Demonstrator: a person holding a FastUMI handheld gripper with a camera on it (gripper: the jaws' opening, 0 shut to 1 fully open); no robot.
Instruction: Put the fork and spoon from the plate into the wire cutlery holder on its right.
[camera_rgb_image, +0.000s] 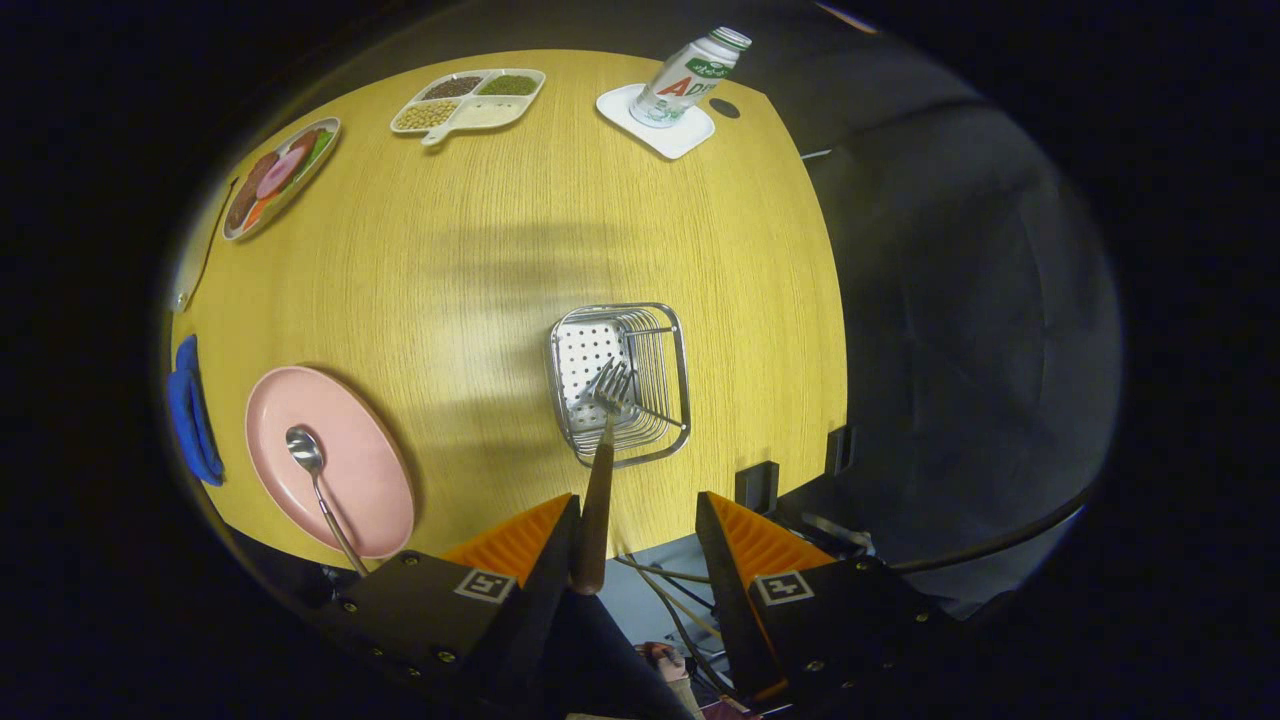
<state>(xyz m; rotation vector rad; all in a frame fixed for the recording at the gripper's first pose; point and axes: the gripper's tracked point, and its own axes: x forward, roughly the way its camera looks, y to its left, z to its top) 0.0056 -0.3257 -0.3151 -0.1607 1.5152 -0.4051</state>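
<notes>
The wire cutlery holder (620, 382) stands on the wooden table (520, 230), just ahead of my fingers. The fork (600, 470), with a brown handle, has its tines inside the holder. Its handle runs back toward me and lies along the inner side of my left finger (530, 545). My gripper (637, 500) is open above the table's near edge. A wide gap separates the handle from my right finger (745, 540), so only one finger touches the fork. The spoon (318, 485) lies on the pink plate (370, 470), left of the holder.
A blue cloth (192, 410) lies left of the plate. Far across the table sit a plate of food (280, 178), a divided tray of grains (468, 98) and a bottle (688, 78) on a white coaster. The table ends just right of the holder.
</notes>
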